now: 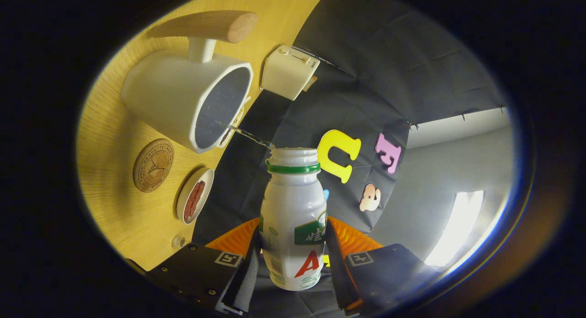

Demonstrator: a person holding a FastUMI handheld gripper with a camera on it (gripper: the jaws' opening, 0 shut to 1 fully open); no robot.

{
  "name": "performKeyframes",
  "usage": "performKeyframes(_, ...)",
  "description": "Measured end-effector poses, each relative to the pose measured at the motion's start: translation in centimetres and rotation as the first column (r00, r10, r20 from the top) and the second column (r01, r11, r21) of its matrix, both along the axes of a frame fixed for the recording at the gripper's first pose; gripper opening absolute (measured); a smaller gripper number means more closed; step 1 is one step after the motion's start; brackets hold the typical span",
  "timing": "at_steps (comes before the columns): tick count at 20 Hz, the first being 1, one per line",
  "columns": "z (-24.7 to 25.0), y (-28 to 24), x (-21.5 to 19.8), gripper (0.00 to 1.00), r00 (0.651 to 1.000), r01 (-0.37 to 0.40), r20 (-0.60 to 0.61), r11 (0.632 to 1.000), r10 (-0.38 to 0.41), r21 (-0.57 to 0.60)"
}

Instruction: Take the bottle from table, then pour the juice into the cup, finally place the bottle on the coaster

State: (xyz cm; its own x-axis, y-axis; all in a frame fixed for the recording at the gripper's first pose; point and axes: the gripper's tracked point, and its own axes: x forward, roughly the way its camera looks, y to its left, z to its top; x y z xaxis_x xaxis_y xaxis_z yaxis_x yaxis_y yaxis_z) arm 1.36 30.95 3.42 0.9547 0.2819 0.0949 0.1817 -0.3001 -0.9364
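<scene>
My gripper [293, 258] is shut on a white plastic bottle [293, 217] with a green neck ring and no cap. The whole view is rolled sideways, so the bottle is tipped over. A thin stream of liquid [249, 136] runs from the bottle's mouth to the rim of a white cup [183, 103] with a wooden handle, which stands on the yellow wooden table [110, 194]. The cup's inside looks dark and speckled. A round cork coaster [153, 165] lies on the table beside the cup, with nothing on it.
A small white dish [194, 201] with something dark red in it sits near the coaster. A cream toaster-like box [288, 71] stands behind the cup at the table's edge. The black cloth wall and a grey room wall lie beyond.
</scene>
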Motion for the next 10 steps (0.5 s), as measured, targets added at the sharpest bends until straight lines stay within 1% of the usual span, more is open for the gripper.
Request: performKeyframes(10, -0.5, 1.8, -0.1, 0.68, 0.998, -0.054, 0.024, 0.991, 0.058, -0.125)
